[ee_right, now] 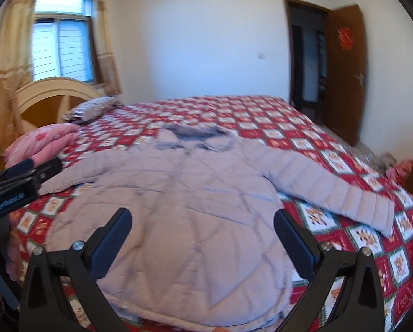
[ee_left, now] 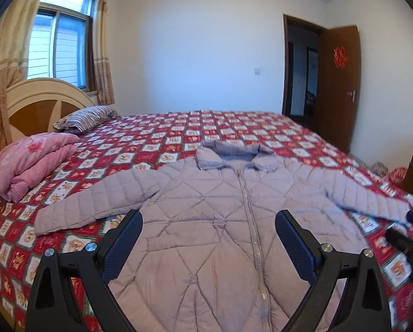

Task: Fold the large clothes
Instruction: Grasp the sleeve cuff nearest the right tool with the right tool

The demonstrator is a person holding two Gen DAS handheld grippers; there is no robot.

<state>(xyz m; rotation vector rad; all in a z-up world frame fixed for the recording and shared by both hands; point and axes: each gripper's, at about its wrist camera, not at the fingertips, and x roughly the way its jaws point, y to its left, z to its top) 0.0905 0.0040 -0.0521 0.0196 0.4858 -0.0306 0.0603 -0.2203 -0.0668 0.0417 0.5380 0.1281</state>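
My left gripper (ee_left: 208,238) is wide apart and holds nothing; my right gripper (ee_right: 202,239) is the same. Both hover above one lilac quilted jacket (ee_left: 206,221), which lies flat and zipped on the red patterned bedspread (ee_left: 234,127), its two sleeves spread out. Farther away I count one folded pink blanket (ee_left: 31,166) and one striped pillow (ee_left: 87,117).

Left gripper (ee_left: 208,238): black frame; blue textured fingers (ee_left: 123,244); silver screws; right gripper (ee_right: 202,238) identical.
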